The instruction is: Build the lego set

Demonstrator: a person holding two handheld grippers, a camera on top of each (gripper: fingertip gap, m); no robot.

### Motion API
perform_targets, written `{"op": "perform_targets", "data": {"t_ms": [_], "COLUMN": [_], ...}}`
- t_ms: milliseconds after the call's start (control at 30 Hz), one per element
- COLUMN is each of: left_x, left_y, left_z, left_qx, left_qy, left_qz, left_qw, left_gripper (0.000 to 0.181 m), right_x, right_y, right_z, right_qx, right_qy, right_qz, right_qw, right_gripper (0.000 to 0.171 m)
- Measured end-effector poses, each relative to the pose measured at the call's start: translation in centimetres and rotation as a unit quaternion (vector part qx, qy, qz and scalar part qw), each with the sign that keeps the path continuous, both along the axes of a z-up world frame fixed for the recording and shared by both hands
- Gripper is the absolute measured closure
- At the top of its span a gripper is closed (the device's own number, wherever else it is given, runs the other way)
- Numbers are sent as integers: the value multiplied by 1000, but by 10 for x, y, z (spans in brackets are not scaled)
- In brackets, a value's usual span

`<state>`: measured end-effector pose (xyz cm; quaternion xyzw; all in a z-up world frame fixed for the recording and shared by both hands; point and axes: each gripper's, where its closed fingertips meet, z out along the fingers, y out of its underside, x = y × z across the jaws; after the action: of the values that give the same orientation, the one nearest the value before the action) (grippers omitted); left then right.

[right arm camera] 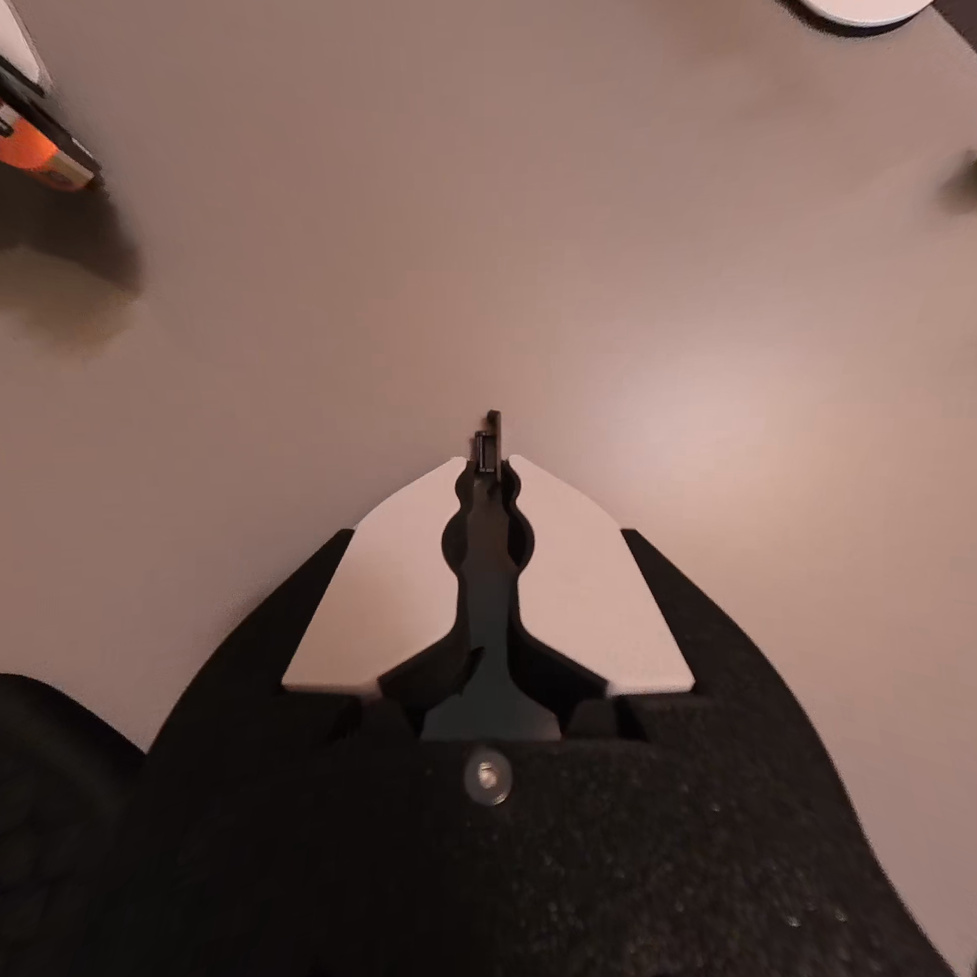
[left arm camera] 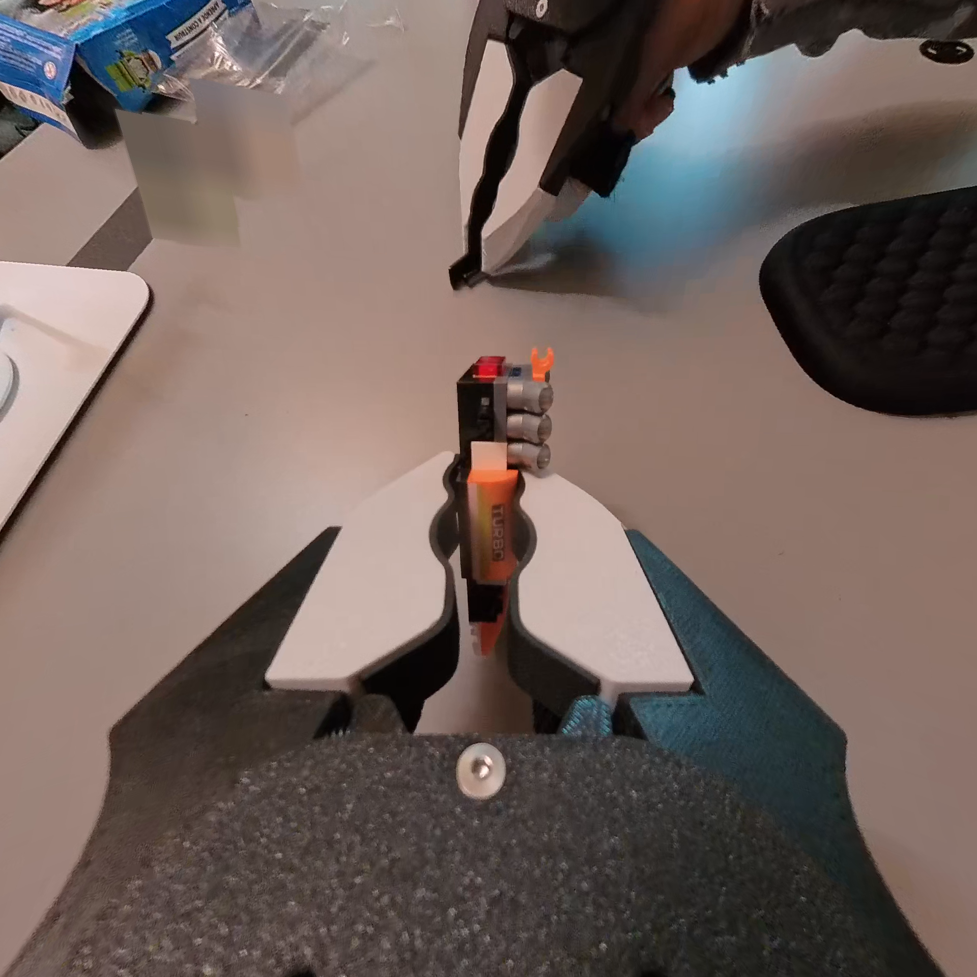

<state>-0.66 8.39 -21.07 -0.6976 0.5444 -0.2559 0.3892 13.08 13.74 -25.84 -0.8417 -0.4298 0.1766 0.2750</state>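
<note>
Left wrist view: left gripper (left arm camera: 489,470) clamped on a partly built lego model (left arm camera: 494,476) — orange sloped body between the white pads (left arm camera: 391,576), black block with a red tile and three grey cylinders (left arm camera: 530,427) jutting past the tips, small orange clip (left arm camera: 542,362) at the far end. Long axis of the model in line with the fingers, pointing away from the camera, off the grey table (left arm camera: 264,423).

Beyond the model and slightly to its right: right gripper (left arm camera: 468,272), tips down at the table, nipping a small black piece (left arm camera: 459,275). Well apart from the model, with bare table between.

Right wrist view: right gripper (right arm camera: 489,460) closed narrow on a thin black lego piece (right arm camera: 490,444), standing up out of the tips, long axis along the fingers. Orange edge of the model (right arm camera: 42,153) at far upper left of this piece — blurred, no detail.

Likely hinge of the coming move: black piece to be brought from beyond the model back to its far end, so right gripper as the travelling one, left as the steady holder. Exact stud or seat for the piece not discernible.

Further from the model, upper left: blue lego box (left arm camera: 63,58) and clear plastic bags (left arm camera: 285,47); to the right, a black mesh pad (left arm camera: 888,301).
</note>
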Motion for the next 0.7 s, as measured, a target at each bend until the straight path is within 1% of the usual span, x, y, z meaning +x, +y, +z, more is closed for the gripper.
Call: {"op": "perform_targets", "data": {"t_ms": [333,500,700], "left_x": [0,0,2], "left_y": [0,2,-2], "left_z": [-2,4,7], "left_qx": [-2,-3,-35], "left_qy": [1,-12,-34], "left_qz": [0,6,3], "left_qw": [1000,1000,999], "left_gripper": [167,167,167], "right_x": [3,1,-2], "right_y": [0,1,3], "right_z": [-2,-2,0], "right_qx": [2,-9,-5], "right_qy": [-21,-38,-35], "right_qz": [3,1,1], "right_qw": [1000,999,999], "right_gripper": [162,161,163]}}
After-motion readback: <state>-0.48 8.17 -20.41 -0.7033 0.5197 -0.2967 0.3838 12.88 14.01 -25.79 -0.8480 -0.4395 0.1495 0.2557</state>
